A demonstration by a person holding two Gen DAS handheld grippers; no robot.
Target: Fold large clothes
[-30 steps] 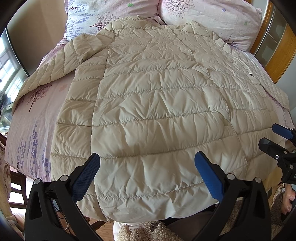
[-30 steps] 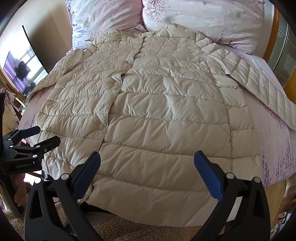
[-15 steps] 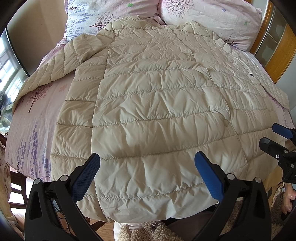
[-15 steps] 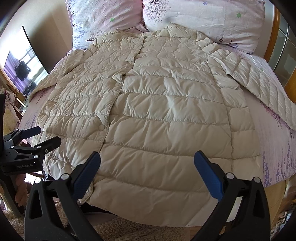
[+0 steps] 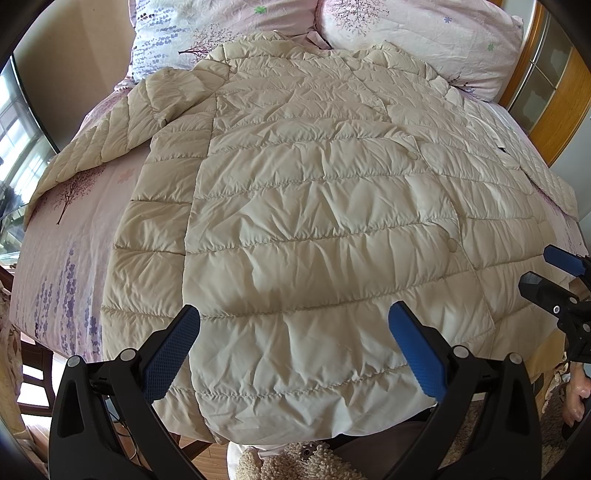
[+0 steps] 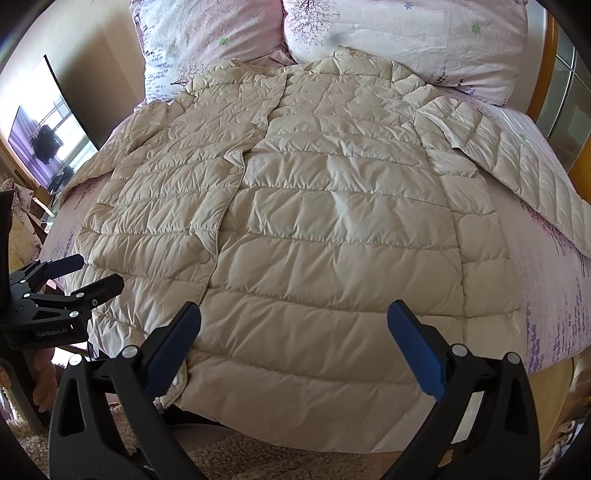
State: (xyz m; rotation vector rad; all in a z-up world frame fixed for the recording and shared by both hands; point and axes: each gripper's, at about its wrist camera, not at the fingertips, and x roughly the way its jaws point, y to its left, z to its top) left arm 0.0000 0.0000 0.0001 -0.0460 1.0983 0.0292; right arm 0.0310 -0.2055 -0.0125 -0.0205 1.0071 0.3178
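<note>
Bedroom setting: bed (image 5: 74, 236) under a pink floral sheet, two matching pillows (image 5: 417, 33) against the headboard end, wooden frame at the right edge. Cream quilted down coat (image 5: 314, 229) laid flat, front up, along the bed, collar touching the pillows, hem overhanging the foot edge. Front placket closed with snap buttons (image 6: 204, 256) visible. Both sleeves spread outward onto the sheet, one sleeve (image 6: 517, 162) angled toward the right side of the bed. Shaggy beige rug (image 6: 258, 461) on the floor below the hem.

Left tongs (image 5: 293, 345) spread wide, blue pads (image 5: 171, 354) apart, hovering over the hem area, gripping nothing. Right tongs (image 6: 293, 343) likewise spread wide, above the hem nearer the coat's right side, gripping nothing. Contact between either tool and the fabric: cannot tell. Each tool visible in the other's view, near the foot corners of the bed, well apart from one another.
</note>
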